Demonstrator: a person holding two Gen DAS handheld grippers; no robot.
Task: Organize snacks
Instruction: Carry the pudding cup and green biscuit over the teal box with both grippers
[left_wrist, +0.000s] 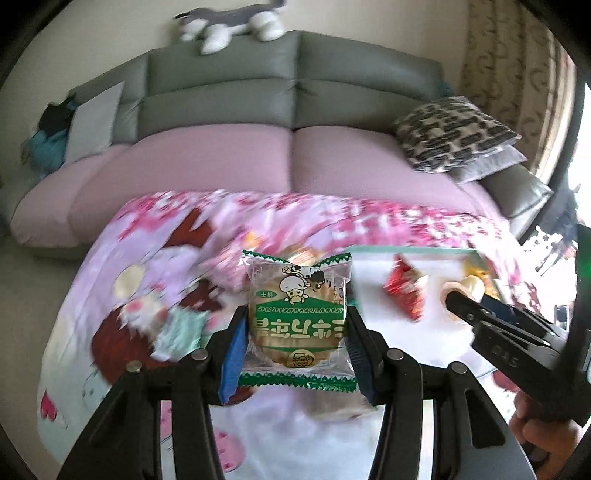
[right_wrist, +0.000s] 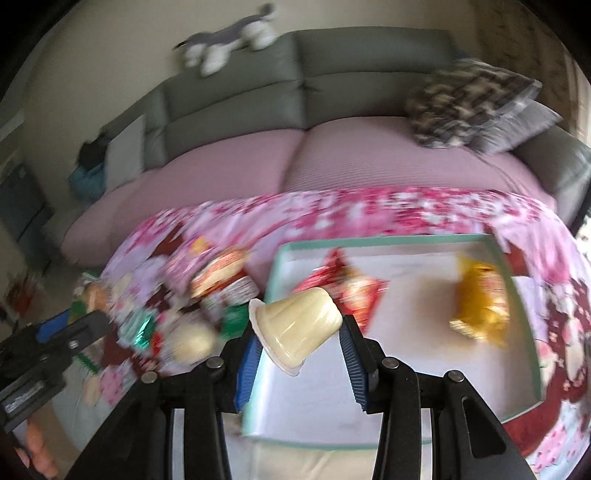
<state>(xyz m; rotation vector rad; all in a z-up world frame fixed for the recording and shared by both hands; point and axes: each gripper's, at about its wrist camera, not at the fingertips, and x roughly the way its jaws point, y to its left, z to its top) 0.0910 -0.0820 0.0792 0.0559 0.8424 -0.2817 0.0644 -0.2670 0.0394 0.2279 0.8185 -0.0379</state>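
We are carrying a cookie pack clamped in the left gripper and a jelly cup pinched in the right gripper, both raised clear for dropping into the tray.

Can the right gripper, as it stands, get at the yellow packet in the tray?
Probably not: the right gripper is shut on a jelly cup. The path over the tray to the yellow packet looks free.

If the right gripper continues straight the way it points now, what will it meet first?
Probably the tray: the right gripper, holding the jelly cup, points down at its white floor, near the red packet. Depth is unclear.
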